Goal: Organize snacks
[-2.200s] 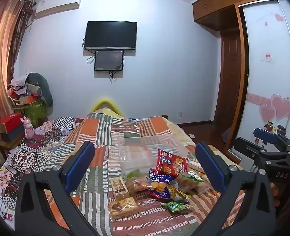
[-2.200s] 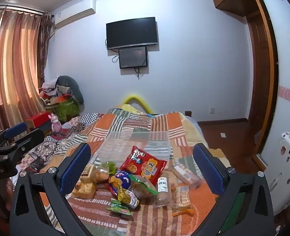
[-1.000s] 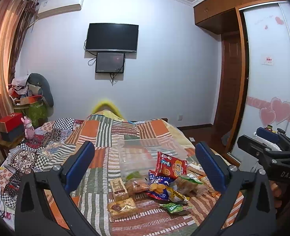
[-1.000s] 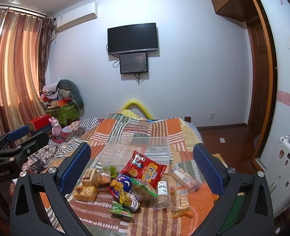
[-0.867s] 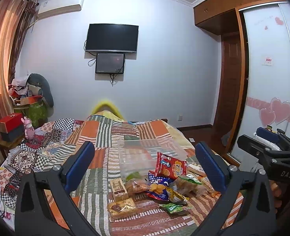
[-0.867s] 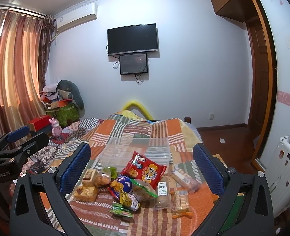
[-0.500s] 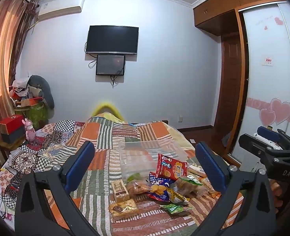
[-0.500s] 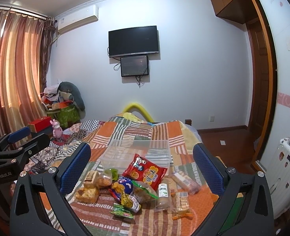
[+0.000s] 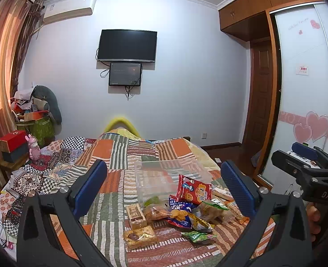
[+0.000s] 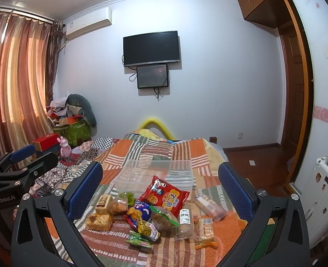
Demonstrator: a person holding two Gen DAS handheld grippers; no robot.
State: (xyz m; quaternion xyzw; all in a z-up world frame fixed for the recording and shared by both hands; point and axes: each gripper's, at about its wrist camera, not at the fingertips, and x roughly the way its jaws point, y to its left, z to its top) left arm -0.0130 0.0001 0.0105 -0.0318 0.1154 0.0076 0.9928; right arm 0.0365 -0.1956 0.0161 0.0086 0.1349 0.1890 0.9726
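Observation:
A pile of snack packets lies on the patchwork bedspread (image 9: pixel 119 155), in front of a clear plastic box (image 9: pixel 164 178) that also shows in the right wrist view (image 10: pixel 157 175). A red chip bag (image 9: pixel 194 192) leans at the box's front and shows in the right wrist view (image 10: pixel 167 197). Pastry packs (image 9: pixel 140 237), a blue bag (image 10: pixel 141 210) and a small green packet (image 9: pixel 198 237) lie nearer. My left gripper (image 9: pixel 164 191) is open and empty above the pile. My right gripper (image 10: pixel 160 191) is open and empty too.
The other gripper shows at the right edge of the left wrist view (image 9: pixel 308 173) and the left edge of the right wrist view (image 10: pixel 15 173). A cluttered side table with a red box (image 9: pixel 12 142) stands left of the bed. A wardrobe (image 9: pixel 304 111) is right.
Both views have tilted up slightly and the snacks sit a little lower in frame. Both grippers stay open and nothing on the bed has moved.

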